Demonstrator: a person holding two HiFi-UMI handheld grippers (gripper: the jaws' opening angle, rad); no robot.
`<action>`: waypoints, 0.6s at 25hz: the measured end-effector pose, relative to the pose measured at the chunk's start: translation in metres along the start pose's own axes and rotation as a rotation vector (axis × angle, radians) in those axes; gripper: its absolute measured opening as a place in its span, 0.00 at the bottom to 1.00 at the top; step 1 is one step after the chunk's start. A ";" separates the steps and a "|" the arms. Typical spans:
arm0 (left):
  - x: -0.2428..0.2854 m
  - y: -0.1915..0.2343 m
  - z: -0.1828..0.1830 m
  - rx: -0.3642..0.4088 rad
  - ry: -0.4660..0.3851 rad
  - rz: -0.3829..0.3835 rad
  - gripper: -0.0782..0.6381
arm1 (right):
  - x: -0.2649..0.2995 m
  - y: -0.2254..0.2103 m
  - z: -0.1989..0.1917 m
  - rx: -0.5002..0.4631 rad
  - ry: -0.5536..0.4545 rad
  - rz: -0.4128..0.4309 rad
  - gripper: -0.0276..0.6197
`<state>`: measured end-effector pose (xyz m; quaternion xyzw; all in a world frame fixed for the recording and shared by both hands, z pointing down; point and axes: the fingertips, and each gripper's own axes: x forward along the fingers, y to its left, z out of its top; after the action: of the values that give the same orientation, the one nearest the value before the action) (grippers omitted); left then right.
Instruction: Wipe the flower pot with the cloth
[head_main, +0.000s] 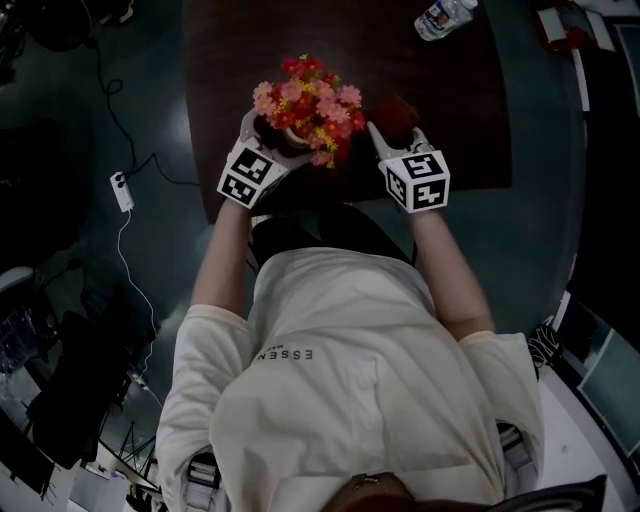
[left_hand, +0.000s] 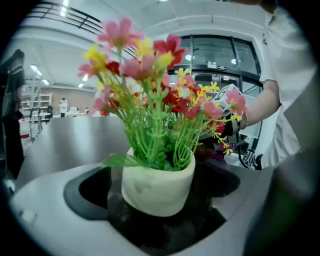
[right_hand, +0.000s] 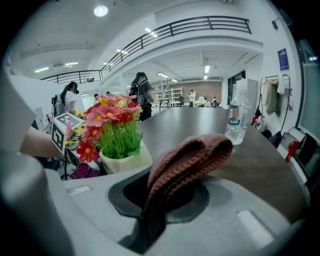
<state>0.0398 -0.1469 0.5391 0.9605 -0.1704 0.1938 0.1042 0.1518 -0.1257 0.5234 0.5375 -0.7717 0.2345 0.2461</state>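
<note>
- Left gripper (head_main: 268, 138) jaws wide apart around the cream flower pot (left_hand: 157, 187), not squeezing it.
- Pot near the dark table's (head_main: 400, 70) front edge.
- Right gripper (head_main: 395, 135) pinching a brown knitted cloth (right_hand: 185, 160).
- "ESSEN" printed on the white shirt (head_main: 330, 400).

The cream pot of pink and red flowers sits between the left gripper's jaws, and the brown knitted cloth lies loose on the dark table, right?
Not quite. The right gripper view shows the brown knitted cloth clamped in the right gripper, not loose on the dark table. The cream pot does sit between the left gripper's jaws.
</note>
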 end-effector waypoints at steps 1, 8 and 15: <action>-0.009 0.001 -0.001 -0.033 -0.018 0.043 0.93 | -0.002 0.001 -0.001 0.001 -0.001 0.003 0.12; -0.071 -0.007 0.009 -0.216 -0.169 0.370 0.47 | -0.018 0.009 -0.009 0.045 -0.023 0.067 0.12; -0.118 -0.017 0.046 -0.138 -0.238 0.642 0.13 | -0.036 0.027 -0.022 -0.046 -0.026 0.121 0.12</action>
<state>-0.0407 -0.1099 0.4469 0.8644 -0.4875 0.0915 0.0820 0.1398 -0.0777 0.5153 0.4871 -0.8110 0.2243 0.2337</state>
